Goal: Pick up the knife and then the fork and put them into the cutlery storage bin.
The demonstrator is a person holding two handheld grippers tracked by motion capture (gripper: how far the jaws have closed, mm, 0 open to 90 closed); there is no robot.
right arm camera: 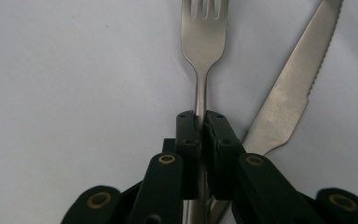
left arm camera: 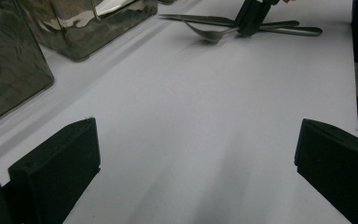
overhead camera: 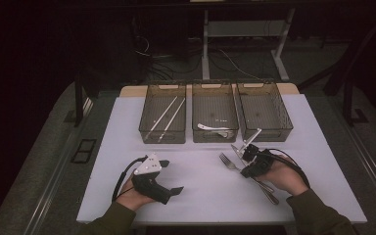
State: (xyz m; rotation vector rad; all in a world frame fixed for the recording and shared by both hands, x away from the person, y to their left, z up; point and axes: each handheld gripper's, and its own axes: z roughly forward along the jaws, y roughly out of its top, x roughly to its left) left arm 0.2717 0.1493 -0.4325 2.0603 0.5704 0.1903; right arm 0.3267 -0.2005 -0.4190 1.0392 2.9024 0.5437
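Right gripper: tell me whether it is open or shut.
Shut. In the right gripper view the right gripper has its two black jaws pressed together on the handle of the fork, beside the knife on the table.

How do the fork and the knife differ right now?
The fork is clamped by its handle in the right claw; the knife lies free on the table. The fork ends in tines, the knife in a serrated blade. Both are silvery metal, crossing under the claw.
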